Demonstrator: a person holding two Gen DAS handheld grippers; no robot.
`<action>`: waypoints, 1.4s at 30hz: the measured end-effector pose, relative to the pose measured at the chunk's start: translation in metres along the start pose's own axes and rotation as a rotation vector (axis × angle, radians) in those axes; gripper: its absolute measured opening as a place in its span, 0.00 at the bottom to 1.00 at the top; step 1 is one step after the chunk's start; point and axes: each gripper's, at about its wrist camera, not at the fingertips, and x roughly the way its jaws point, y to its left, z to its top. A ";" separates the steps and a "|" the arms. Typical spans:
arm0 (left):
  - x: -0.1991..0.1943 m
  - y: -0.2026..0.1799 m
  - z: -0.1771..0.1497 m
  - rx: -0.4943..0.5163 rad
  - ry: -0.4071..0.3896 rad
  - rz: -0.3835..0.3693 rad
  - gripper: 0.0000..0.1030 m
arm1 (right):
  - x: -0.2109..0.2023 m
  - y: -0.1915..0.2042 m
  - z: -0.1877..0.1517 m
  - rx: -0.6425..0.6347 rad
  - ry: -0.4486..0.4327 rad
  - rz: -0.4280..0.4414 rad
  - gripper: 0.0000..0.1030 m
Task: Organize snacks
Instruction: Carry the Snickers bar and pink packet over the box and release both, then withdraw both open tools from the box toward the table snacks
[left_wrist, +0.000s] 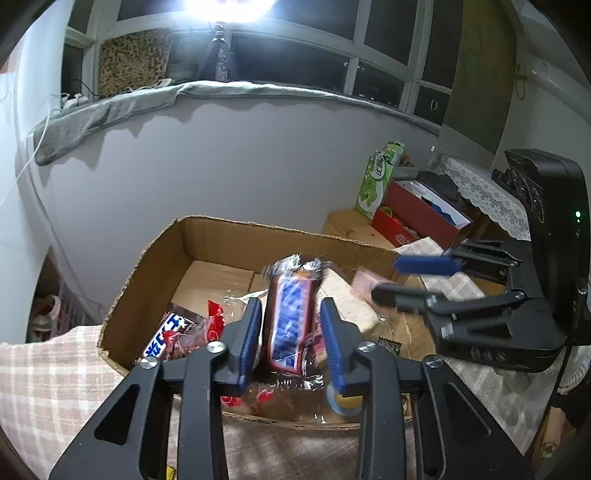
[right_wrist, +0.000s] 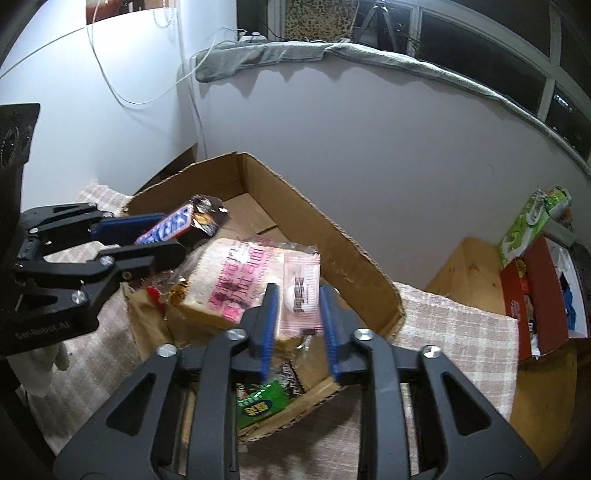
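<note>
The left gripper (left_wrist: 290, 328) is pinching a brown-and-blue wrapped chocolate bar (left_wrist: 291, 321) lengthwise above the open cardboard box (left_wrist: 155, 273) — the right gripper (right_wrist: 295, 317) is gripping the pink-labelled bread packet (right_wrist: 236, 284) — both snacks hanging over the box interior.

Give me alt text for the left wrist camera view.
The left tongs grip a Snickers bar upright over an open cardboard box of snacks. The right tongs reach in from the right.

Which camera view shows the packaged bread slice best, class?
The right wrist view: the bread slice fills the centre, its pink label readable, between the right gripper fingers. The left wrist view shows only a pale edge of it behind the chocolate bar.
</note>
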 end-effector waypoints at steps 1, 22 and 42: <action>-0.002 0.000 0.000 -0.002 -0.003 0.000 0.32 | -0.002 0.000 0.000 0.002 -0.008 -0.007 0.64; -0.088 0.048 -0.011 -0.081 -0.093 0.069 0.32 | -0.050 0.032 0.001 -0.037 -0.066 -0.021 0.70; -0.107 0.122 -0.057 -0.247 -0.073 0.124 0.32 | -0.062 0.121 -0.011 -0.121 -0.075 0.163 0.70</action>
